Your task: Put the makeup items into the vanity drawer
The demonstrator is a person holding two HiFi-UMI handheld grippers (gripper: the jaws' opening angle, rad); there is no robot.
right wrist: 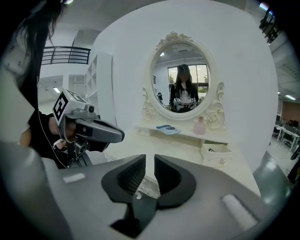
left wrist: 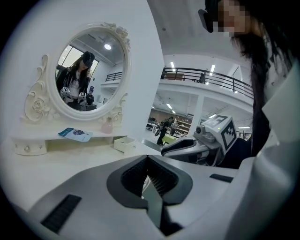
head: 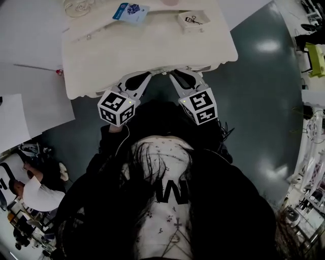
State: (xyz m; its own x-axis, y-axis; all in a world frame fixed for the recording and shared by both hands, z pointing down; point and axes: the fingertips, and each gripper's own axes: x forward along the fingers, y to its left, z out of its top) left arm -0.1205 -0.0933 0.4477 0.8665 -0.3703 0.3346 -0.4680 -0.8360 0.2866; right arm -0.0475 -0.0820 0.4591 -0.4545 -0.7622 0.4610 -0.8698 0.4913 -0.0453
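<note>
The cream vanity table [head: 152, 51] carries a blue packet [head: 131, 11] on its raised shelf and a small open drawer [head: 192, 20] holding a thin black tool. Beside the mirror base stands a pink bottle [right wrist: 200, 125], also seen as the pink bottle [left wrist: 108, 125]. The blue packet [left wrist: 75, 134] and open drawer [left wrist: 124, 143] lie well beyond my jaws. My left gripper [head: 155, 72] hangs over the table's near edge, shut and empty. My right gripper [head: 170, 72] is next to it, with a narrow gap between its jaws and nothing in them.
An oval mirror [right wrist: 183, 79] in an ornate frame rises at the table's back. A closed small drawer [left wrist: 28, 147] sits at the shelf's left end. White boards [head: 25, 101] lie on the floor to the left, where a seated person [head: 33, 195] is.
</note>
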